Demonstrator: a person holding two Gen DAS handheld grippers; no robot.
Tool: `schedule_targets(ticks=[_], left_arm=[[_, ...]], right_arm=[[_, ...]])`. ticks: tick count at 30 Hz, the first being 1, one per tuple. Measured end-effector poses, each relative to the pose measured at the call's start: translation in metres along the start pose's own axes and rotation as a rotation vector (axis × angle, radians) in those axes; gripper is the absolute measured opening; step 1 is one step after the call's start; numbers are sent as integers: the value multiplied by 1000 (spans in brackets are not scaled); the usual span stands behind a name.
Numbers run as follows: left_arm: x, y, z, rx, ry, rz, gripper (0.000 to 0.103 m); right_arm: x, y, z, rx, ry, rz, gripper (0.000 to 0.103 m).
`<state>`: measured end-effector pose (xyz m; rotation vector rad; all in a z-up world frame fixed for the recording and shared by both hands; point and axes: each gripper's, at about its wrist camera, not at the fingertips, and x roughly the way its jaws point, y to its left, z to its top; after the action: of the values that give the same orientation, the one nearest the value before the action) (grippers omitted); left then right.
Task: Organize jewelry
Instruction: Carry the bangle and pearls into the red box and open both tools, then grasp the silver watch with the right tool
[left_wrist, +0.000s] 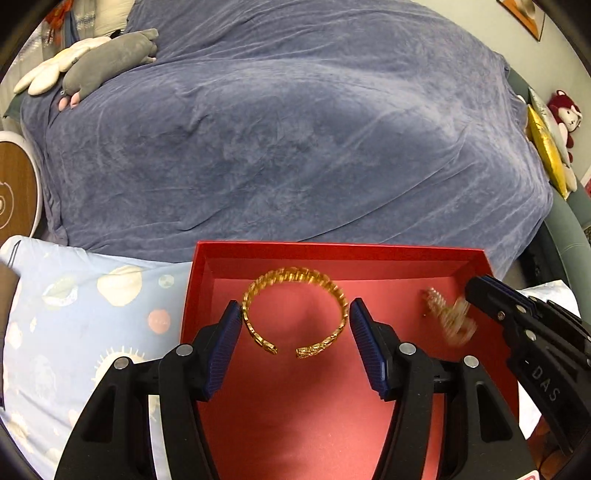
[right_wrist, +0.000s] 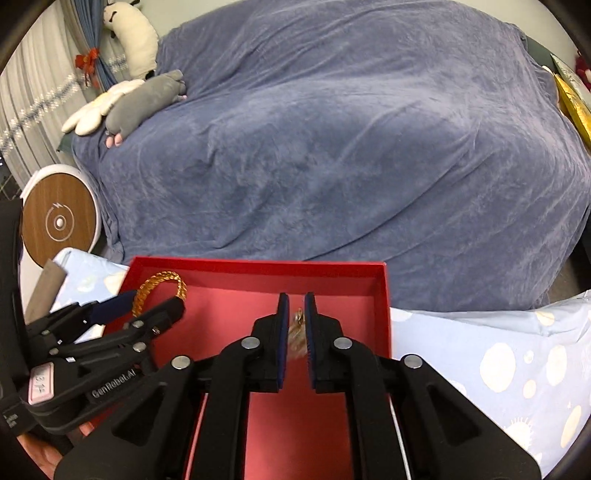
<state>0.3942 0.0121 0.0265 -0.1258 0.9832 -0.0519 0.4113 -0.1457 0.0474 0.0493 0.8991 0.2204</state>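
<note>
Centrally, low in both frames, a red box (left_wrist: 332, 258) is seen open-topped on a patterned pillow (left_wrist: 74, 314) before a bed under a blue blanket (left_wrist: 277, 129). Inside it, left of centre, a gold bangle (left_wrist: 295, 280) is held flat, its gap turned toward the lower edge of the frame. The left gripper (left_wrist: 295, 321) is spread wide, its fingers (left_wrist: 229, 332) touching the bangle's sides. A small blurred gold piece (right_wrist: 297, 332) is pinched by the nearly closed right gripper (right_wrist: 296, 306).

Small gold trinket (left_wrist: 448, 314) smeared by motion blur, its kind unreadable, mostly hidden between dark pads (right_wrist: 283, 325) in the right wrist view, gold bangle (right_wrist: 159, 291) half covered by the left gripper (right_wrist: 122, 314), red box (left_wrist: 332, 258) near edge cut off below
</note>
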Motion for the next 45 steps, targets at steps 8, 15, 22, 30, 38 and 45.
schedule_targets(ticks=[8, 15, 22, 30, 38, 45], left_arm=[[-58, 12, -25, -1, -103, 9, 73], [-142, 29, -99, 8, -131, 53, 79], [-186, 38, -183, -23, -98, 46, 79], [-183, 36, -259, -38, -45, 11, 79], [-163, 27, -281, 65, 4, 16, 79], [-156, 24, -283, 41, 44, -34, 79]], right_arm=[[-82, -22, -46, 20, -77, 16, 39], [-179, -24, -126, 12, -81, 40, 52], [-224, -8, -209, 37, -55, 64, 53], [-214, 3, -251, 3, -33, 91, 53], [-176, 19, -256, -68, 37, 112, 46], [-142, 32, -255, -111, 86, 96, 42]])
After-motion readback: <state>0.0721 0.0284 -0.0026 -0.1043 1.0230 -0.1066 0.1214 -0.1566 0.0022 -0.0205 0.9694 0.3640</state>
